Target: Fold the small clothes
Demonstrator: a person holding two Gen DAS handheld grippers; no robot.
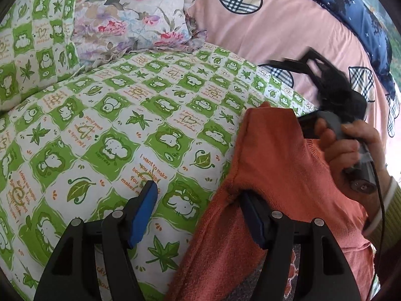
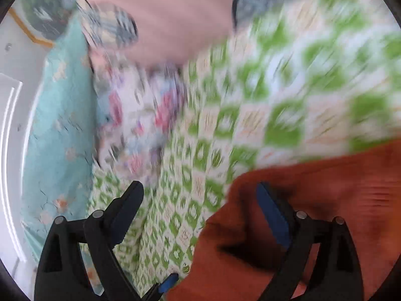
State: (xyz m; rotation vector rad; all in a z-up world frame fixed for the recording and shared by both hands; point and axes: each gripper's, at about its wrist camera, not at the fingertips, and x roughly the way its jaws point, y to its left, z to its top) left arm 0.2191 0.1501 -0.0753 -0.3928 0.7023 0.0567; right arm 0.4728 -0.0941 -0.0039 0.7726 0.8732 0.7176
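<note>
Green-checked bedsheet (image 1: 150,115), orange garment (image 1: 275,175) lying on it

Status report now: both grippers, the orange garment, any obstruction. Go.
Left gripper open, orange garment edge draped against one finger, not pinched. Right gripper open, nothing held. Garment unfolded on green bedspread. No obstruction seen.

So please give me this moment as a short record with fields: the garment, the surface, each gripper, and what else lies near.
garment: orange knit garment, lying on the bed's right part
surface: green and white checked sheet
left gripper: jaws open, right finger against the garment's edge, nothing clamped
right gripper: jaws open, over the garment's edge; view blurred
nearby: floral pillow, pink quilt
</note>
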